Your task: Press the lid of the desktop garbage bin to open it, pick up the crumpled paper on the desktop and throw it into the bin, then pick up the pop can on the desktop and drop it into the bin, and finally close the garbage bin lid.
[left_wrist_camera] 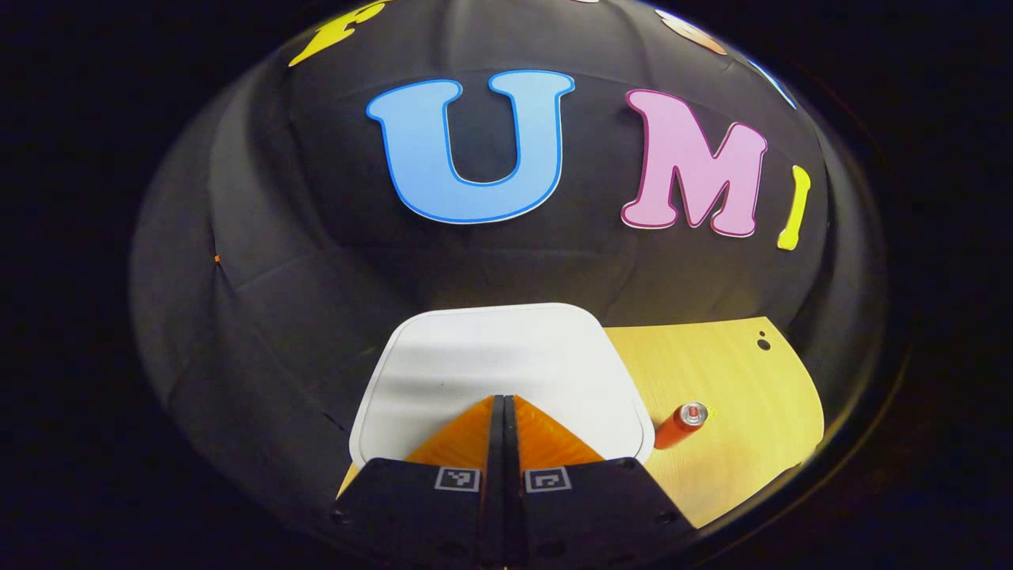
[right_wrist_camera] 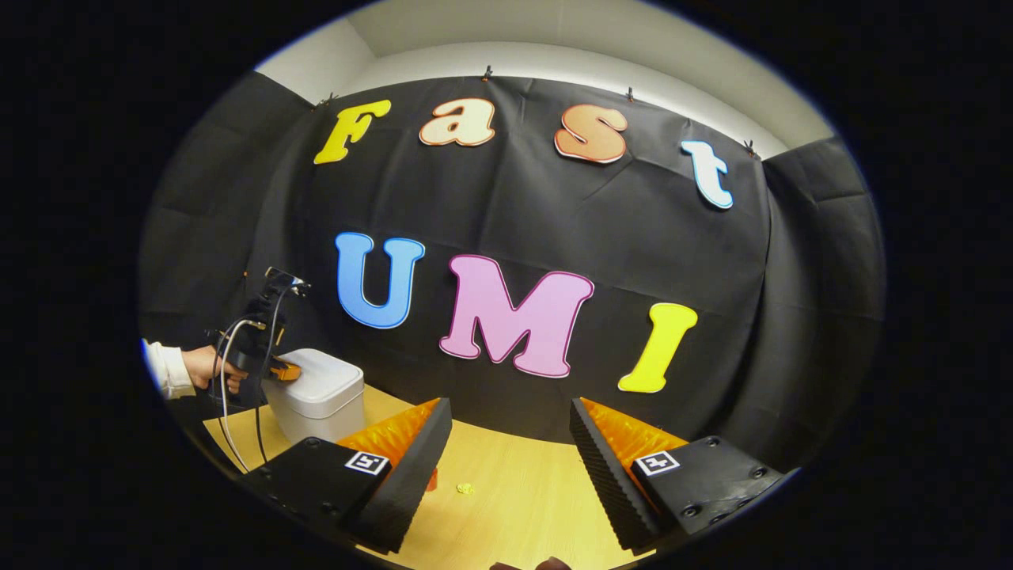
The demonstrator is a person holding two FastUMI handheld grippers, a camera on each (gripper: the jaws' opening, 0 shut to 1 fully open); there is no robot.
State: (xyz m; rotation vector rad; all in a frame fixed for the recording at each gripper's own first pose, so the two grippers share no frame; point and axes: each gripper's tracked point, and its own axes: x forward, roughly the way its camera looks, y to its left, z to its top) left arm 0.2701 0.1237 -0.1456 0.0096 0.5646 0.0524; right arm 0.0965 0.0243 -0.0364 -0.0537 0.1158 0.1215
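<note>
White bin lid (left_wrist_camera: 506,356) under closed left tongs (left_wrist_camera: 503,404); right tongs (right_wrist_camera: 510,443) gape.

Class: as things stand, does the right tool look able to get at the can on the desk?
Probably yes. The right tool is open above bare desk, and the can lies apart from the bin, where the shut left tool sits over the lid. Nothing visible blocks the way.

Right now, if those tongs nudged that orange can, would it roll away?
Probably not easily: the pop can seems to stand upright on the wooden table. It looks slim, so a high push might tip it, and then it could roll.
</note>
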